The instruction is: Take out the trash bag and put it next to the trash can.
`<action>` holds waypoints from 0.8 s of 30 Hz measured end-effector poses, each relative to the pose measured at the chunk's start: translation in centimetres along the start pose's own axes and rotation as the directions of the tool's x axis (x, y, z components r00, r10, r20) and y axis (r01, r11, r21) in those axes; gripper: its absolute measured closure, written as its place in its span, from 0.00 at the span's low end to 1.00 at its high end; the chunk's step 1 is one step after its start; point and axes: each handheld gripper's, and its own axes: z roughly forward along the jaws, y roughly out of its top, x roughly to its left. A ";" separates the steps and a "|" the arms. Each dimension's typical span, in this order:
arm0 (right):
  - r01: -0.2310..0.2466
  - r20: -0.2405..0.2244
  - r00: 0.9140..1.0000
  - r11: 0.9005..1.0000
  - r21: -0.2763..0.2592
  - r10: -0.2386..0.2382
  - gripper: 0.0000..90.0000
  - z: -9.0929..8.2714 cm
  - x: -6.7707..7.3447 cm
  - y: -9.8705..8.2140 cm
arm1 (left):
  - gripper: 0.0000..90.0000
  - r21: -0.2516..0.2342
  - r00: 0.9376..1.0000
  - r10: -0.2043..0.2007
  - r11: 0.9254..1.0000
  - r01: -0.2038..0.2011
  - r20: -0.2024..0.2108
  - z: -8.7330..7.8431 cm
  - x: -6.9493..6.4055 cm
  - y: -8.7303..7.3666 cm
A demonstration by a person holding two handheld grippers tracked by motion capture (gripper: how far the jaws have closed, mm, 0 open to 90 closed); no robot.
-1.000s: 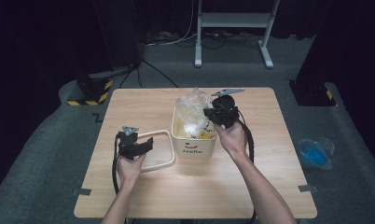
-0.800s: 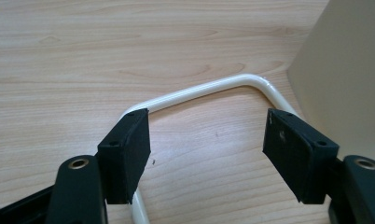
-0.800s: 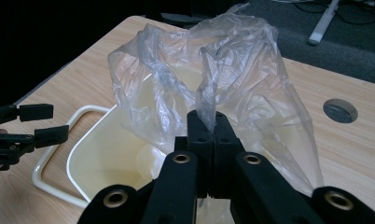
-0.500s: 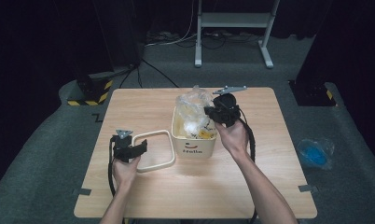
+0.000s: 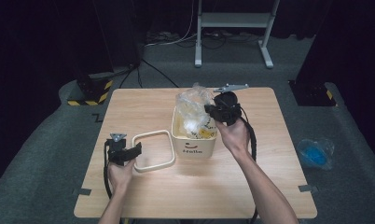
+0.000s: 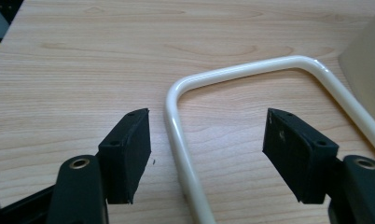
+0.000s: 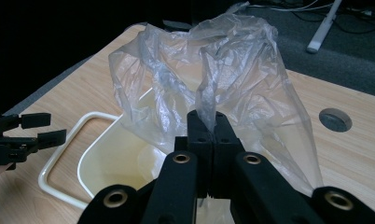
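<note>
**Colleague:** Where are you with the liner?

**Me:** My right tongs [image 7: 208, 122] are clamped on a fold of the clear plastic bag [image 7: 223, 70], holding it up over the cream bin [image 5: 194, 142] at the middle of the surface [image 5: 269, 186]. The bag's lower part hangs into the bin, but its mouth isn't spread over the rim, so I'd say the lining is barely begun.

**Colleague:** And the frame?

**Me:** The cream rectangular ring [image 6: 181, 135] lies flat just left of the bin. My left tongs [image 6: 206, 154] stand open astride its near-left side, pads clear of it, gripping nothing.

**Colleague:** What's left?

**Me:** Open the bag over the rim, then, I judge, lift the ring and press it on.
</note>
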 end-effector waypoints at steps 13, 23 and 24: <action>-0.002 0.002 1.000 1.000 -0.016 0.002 0.99 -0.9 -0.3 0.6 | 0.36 -0.006 0.997 -0.054 0.999 0.053 -0.050 0.1 1.8 -1.2; 0.003 0.003 1.000 1.000 -0.012 -0.003 0.99 -1.3 -0.3 0.8 | 0.36 0.007 0.994 -0.068 0.998 0.069 -0.081 0.8 2.5 -2.4; 0.004 0.003 1.000 1.000 -0.014 -0.004 0.99 -1.4 -0.3 0.8 | 0.36 0.006 0.994 -0.073 0.997 0.074 -0.082 0.8 2.5 -2.4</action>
